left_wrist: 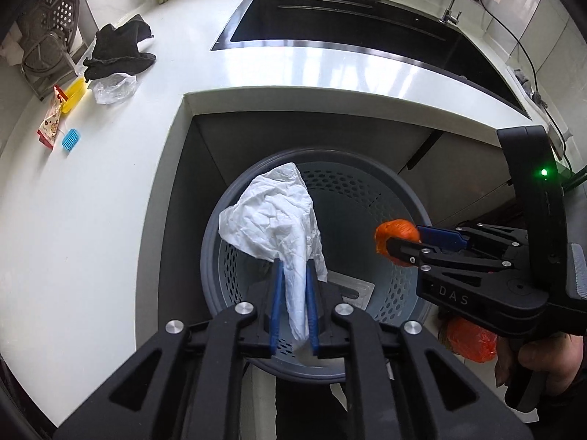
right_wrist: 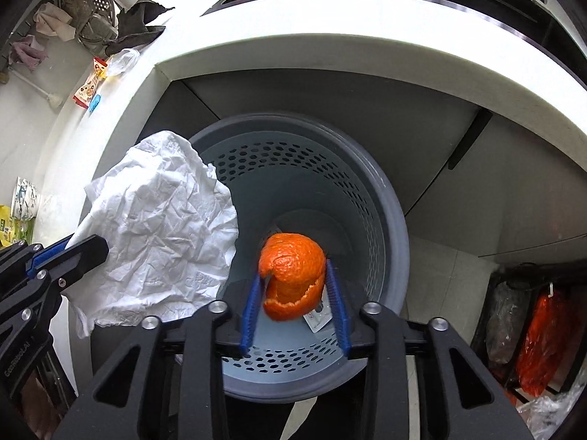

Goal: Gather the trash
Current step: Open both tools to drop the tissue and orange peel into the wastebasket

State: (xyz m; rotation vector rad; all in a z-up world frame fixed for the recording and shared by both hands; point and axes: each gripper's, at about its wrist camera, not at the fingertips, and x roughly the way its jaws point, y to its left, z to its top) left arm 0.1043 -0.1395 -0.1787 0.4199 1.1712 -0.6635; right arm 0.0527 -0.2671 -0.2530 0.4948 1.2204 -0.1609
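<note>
both my tongs hang over the grey perforated trash bin (right_wrist: 381, 198), which sits on the floor in the nook under the white counter (left_wrist: 110, 190). left tongs (left_wrist: 293, 267) w/ blue pads either side of a crumpled white tissue (left_wrist: 271, 212); it runs between the pads and looks still caught, most of it fanned out above the bin's left rim. right tongs (right_wrist: 293, 267) hold an orange peel (right_wrist: 290, 271) over the bin's mouth, left pad on it, right pad at its edge, grip looks loose. a flat white packet (right_wrist: 319, 321) lies on the bin's bottom. back on the counter: black cloth (left_wrist: 119, 49), clear plastic bag (left_wrist: 113, 88), snack wrapper (left_wrist: 49, 124), blue clip (left_wrist: 70, 139).
</note>
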